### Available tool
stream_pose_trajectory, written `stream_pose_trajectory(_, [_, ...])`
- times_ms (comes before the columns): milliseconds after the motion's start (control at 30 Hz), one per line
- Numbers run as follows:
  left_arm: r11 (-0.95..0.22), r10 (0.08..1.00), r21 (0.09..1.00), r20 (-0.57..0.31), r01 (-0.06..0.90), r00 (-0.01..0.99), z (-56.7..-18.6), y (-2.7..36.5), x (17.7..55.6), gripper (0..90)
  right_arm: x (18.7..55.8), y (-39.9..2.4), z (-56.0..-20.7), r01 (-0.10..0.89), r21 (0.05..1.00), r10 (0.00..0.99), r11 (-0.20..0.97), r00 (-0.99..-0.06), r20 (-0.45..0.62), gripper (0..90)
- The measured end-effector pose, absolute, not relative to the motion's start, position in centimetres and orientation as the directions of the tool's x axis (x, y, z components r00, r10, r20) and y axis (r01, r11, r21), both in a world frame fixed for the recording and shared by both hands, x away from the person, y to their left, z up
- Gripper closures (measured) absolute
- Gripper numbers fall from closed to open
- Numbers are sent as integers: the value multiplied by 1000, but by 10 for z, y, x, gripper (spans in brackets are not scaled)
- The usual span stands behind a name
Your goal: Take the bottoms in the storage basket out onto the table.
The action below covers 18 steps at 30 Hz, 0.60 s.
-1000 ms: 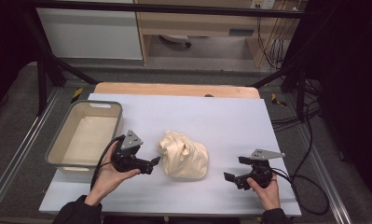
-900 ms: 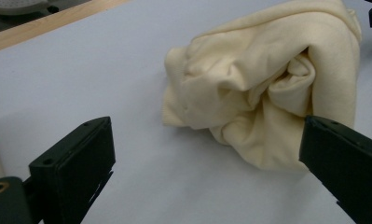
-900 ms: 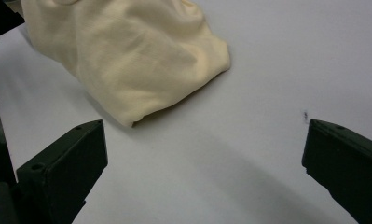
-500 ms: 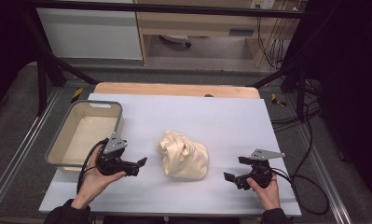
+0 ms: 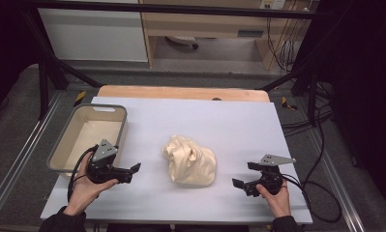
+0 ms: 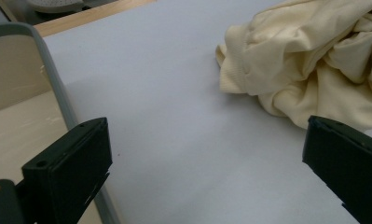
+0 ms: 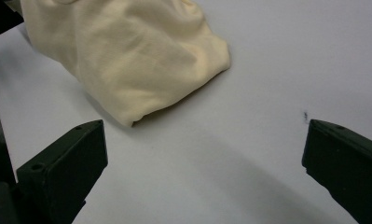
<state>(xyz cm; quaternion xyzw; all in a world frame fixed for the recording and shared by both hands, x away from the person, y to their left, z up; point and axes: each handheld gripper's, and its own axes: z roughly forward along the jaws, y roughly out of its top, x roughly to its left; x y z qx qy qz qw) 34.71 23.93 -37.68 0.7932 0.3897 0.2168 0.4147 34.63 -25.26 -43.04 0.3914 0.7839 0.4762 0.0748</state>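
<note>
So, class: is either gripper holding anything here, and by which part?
Nothing is held. The left gripper and right gripper are both open, apart from the crumpled cream cloth between them.

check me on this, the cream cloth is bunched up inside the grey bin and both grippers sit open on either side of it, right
Not quite. The cream cloth is bunched up on the white table, not inside the grey bin, which stands apart at the table's left edge, as the high view shows. The rest holds: the left gripper and right gripper sit open on either side of it.
</note>
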Motion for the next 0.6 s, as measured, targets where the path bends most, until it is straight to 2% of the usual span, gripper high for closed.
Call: stream_pose_trajectory(600, [-333, 814, 831, 13, 447, 581, -387, 266, 347, 8, 346, -253, -430, 543, 804, 686, 243, -682, 253, 6])
